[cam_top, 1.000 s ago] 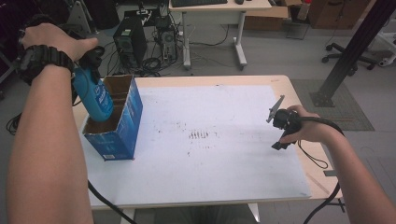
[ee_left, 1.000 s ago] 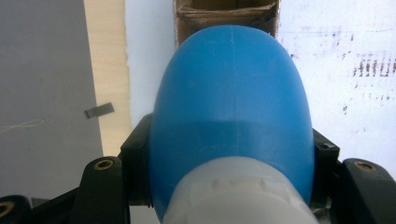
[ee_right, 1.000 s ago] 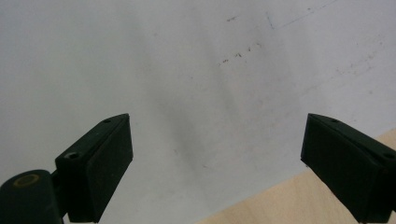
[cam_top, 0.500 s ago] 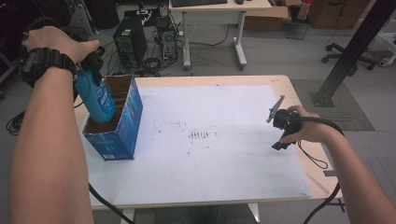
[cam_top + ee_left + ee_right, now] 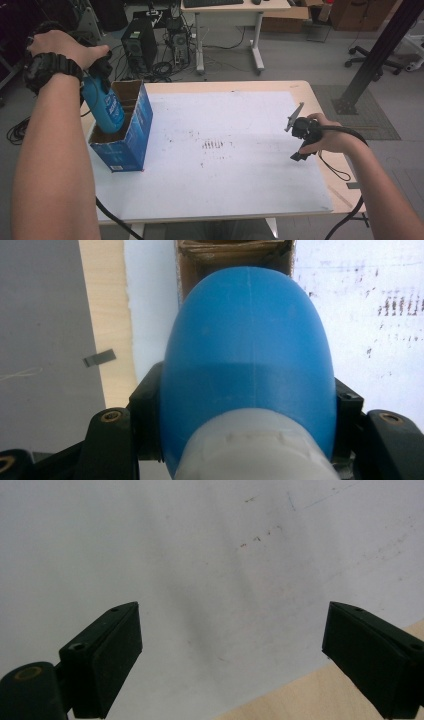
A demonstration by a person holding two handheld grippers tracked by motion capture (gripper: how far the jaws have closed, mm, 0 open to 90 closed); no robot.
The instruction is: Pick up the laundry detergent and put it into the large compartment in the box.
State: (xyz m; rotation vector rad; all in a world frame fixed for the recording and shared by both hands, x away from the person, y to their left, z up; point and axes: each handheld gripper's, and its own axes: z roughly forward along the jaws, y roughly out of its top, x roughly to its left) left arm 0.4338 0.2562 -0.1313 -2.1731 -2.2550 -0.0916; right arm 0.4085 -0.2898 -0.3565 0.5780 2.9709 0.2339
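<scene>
Squarely between left gripper (image 5: 247,440) jaws: blue bottle (image 5: 247,355)

right gripper (image 5: 232,655): jaws wide apart | below: white sheet (image 5: 200,555) | corner: wooden table edge (image 5: 300,700)

Blue bottle (image 5: 106,107) – white cap, blue box (image 5: 131,135), white speckled sheet (image 5: 225,170)

White sheet (image 5: 225,150) covers most of the wooden table (image 5: 305,87); dark smudges (image 5: 212,145) near sheet centre; beyond the table at 12 o'clock, a second desk (image 5: 230,7); computer towers (image 5: 137,42) with tangled cables at 11 o'clock; office chair base (image 5: 370,52) at 2 o'clock.
</scene>
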